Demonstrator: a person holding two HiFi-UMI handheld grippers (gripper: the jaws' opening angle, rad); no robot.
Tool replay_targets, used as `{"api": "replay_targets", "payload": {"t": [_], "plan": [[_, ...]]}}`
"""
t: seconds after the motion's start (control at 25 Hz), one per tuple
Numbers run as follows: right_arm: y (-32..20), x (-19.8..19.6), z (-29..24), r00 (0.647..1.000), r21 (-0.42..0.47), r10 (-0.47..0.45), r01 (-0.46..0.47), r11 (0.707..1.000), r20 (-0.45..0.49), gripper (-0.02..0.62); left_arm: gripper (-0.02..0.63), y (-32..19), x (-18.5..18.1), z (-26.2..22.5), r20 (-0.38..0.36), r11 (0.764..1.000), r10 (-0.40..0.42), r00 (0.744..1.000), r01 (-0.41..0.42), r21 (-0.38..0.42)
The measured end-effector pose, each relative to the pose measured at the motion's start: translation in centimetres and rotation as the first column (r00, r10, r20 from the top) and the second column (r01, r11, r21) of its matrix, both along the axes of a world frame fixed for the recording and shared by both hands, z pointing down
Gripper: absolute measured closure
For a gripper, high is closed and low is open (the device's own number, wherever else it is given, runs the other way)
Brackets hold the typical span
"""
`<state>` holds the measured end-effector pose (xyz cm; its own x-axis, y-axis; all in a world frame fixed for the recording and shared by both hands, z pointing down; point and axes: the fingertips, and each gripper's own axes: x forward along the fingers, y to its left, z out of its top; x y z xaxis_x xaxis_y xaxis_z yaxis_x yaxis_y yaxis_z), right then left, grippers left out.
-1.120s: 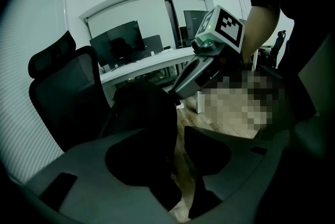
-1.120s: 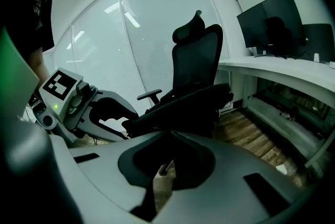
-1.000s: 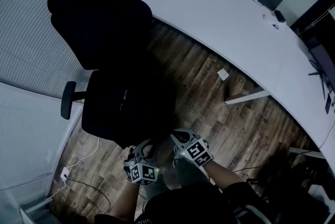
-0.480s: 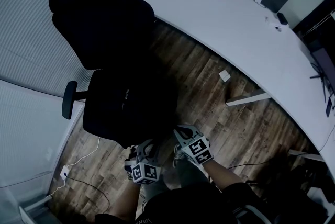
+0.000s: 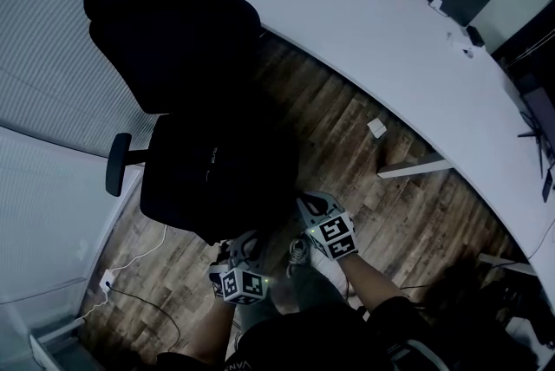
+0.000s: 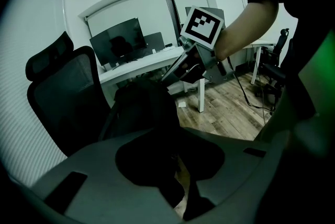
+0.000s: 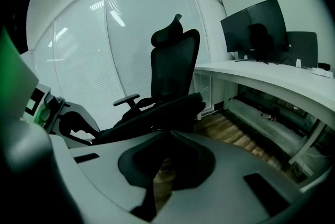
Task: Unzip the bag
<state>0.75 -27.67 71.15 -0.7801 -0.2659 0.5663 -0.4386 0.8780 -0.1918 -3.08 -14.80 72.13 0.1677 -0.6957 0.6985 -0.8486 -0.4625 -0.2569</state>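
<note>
One black bag (image 6: 141, 108) on a black chair (image 6: 57, 92)

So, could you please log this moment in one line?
black fabric bag on black office chair; left gripper just closing, bag between jaws; right gripper shut

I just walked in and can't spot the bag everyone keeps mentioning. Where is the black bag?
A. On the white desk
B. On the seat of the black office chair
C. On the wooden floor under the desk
B: the bag lies on the seat of the chair, in front of its backrest and well apart from the desk.
</note>
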Motion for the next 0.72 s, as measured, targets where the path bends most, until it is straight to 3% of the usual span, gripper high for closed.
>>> {"api": "replay_targets", "payload": {"t": [0.72], "plan": [[-8.5,-1.1,0.3,0.997,0.055,0.071,-0.069,0.996,-0.023,0.548,0.508,-0.6,0.3,0.1,-0.012,0.998,-0.055,0.998,0.055,0.001]]}}
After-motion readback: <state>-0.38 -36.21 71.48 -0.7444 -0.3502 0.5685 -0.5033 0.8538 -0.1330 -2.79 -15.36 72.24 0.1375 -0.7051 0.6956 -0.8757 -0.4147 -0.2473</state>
